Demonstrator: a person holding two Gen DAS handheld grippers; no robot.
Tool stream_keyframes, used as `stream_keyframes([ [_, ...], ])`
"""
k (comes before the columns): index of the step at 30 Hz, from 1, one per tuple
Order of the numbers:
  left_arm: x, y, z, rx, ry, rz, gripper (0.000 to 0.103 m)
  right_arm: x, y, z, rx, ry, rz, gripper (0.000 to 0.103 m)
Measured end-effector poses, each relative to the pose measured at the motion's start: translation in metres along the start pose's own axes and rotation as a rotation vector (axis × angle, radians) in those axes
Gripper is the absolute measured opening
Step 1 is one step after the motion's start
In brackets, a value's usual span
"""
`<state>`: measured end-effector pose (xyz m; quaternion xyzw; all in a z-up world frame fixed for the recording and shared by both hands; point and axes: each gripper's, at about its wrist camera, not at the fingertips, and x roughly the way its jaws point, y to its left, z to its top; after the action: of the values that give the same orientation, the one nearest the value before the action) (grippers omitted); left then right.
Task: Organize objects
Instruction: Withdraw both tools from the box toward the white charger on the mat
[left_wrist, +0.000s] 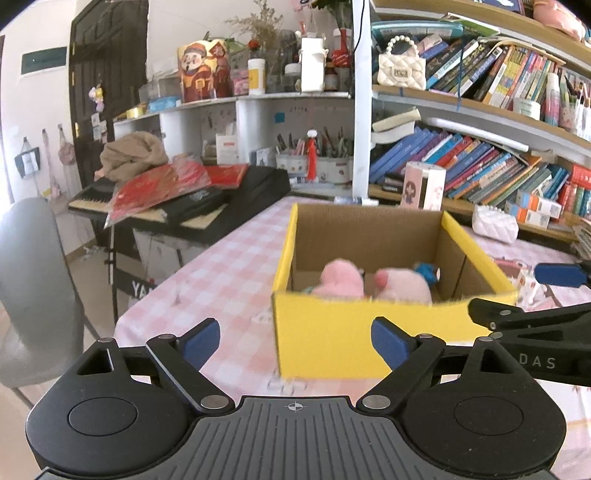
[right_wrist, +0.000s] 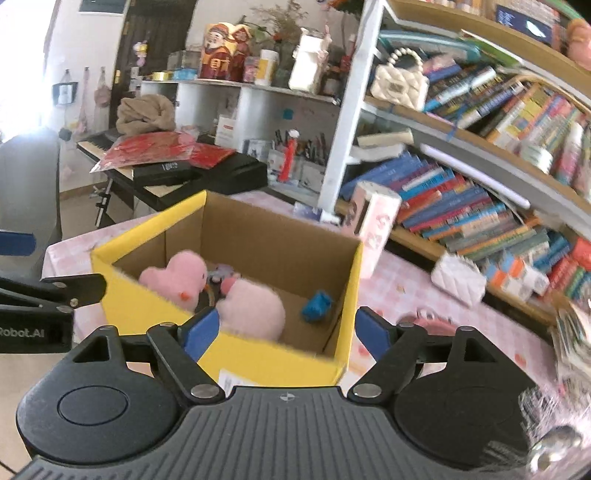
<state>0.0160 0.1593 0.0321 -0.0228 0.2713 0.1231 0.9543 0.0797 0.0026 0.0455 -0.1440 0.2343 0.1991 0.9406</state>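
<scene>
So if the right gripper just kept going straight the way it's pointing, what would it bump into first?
Most likely the near wall of the yellow box; the open right gripper points at it, though depth is hard to judge.

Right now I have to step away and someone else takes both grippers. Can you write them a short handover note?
Left gripper: open, empty, in front of the yellow box.
Right gripper: open, nothing gripped, at the box's near right corner.
In the box: two pink plush toys and a small blue object.
Done: those items are boxed.
Left: a white quilted pouch lies on the checked tablecloth beside the box; it may belong inside too. Blurred small items sit further right.
</scene>
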Motion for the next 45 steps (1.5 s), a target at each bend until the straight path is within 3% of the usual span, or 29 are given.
stream_keyframes([
  [9,-0.027,0.017,-0.027,-0.030,0.055,0.026,0.095,-0.028,0.015,-0.030,0.097,0.076,-0.038,0.085],
  [20,-0.047,0.024,-0.049,-0.034,0.098,0.026,0.096,-0.052,0.032,-0.054,0.098,0.099,-0.048,0.089],
  [30,-0.057,0.012,-0.066,0.024,0.127,-0.045,0.099,-0.074,0.035,-0.078,0.114,0.129,-0.078,0.091],
  [45,-0.047,-0.034,-0.067,0.112,0.154,-0.189,0.099,-0.096,-0.001,-0.104,0.195,0.172,-0.221,0.094],
])
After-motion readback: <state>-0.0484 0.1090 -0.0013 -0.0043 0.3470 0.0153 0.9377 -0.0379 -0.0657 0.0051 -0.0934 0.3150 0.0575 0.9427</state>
